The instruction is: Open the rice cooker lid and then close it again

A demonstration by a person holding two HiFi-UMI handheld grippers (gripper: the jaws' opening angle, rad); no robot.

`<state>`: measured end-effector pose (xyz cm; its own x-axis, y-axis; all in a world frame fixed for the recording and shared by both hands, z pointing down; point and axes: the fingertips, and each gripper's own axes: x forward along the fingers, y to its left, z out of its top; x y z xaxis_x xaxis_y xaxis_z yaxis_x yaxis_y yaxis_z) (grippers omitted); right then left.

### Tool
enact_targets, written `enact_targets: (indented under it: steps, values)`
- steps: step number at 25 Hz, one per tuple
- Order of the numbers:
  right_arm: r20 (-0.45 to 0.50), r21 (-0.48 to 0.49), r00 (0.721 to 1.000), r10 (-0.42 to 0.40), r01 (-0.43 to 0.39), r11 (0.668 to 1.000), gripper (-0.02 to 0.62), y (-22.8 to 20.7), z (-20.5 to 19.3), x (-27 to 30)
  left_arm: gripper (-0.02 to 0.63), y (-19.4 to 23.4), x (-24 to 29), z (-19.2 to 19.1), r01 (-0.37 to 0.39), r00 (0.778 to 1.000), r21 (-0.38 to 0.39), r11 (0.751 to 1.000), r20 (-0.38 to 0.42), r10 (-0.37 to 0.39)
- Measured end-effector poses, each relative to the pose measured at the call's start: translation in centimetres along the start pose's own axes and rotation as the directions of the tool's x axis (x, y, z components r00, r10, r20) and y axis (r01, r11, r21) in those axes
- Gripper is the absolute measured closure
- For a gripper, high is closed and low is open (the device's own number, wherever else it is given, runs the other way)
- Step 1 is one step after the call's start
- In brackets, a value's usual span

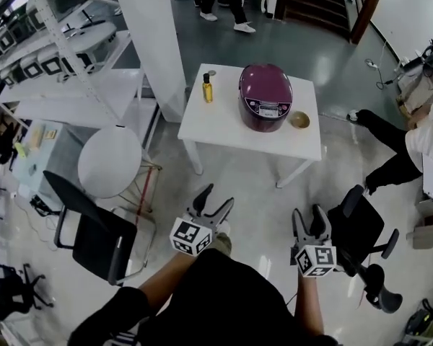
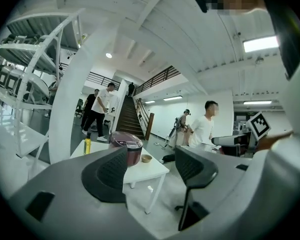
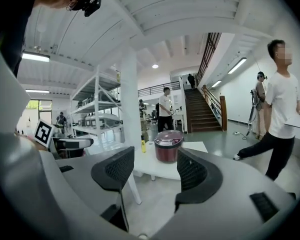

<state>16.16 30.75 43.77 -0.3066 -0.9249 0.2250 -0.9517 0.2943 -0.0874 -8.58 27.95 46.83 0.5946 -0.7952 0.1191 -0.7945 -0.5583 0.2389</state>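
Jaws gape wide and empty on left gripper (image 1: 216,197) and right gripper (image 1: 308,215), while at twelve o'clock, across glossy grey floor (image 1: 263,186), a white table (image 1: 216,125) bears the maroon rice cooker (image 1: 265,96), lid down.

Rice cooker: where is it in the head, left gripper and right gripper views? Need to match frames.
Head view: rice cooker upper centre, on the white table.
Left gripper view: rice cooker low, left of centre.
Right gripper view: rice cooker just below centre.
Shared landmark: yellow bottle, immediately left of it in all three.
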Motion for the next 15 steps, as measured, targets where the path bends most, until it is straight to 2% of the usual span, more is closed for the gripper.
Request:
enact_targets:
  steps: [8,12,15]
  values:
    - [-0.026,-0.005,0.999,-0.019,0.019,1.000,0.360,-1.3,2.4,9.1,0.331,5.4,6.5,2.1,0.051,0.999,-0.023,0.998,0.001,-0.051]
    - [-0.054,0.000,0.998,-0.036,0.036,0.999,0.360,-1.8,2.6,12.5,0.331,7.9,8.6,3.0,0.063,0.998,-0.045,0.997,0.028,-0.062]
    - [-0.069,0.011,0.996,-0.048,0.049,0.999,0.360,-1.7,2.5,14.8,0.327,9.2,10.5,2.6,0.105,0.994,-0.062,0.993,0.011,-0.105]
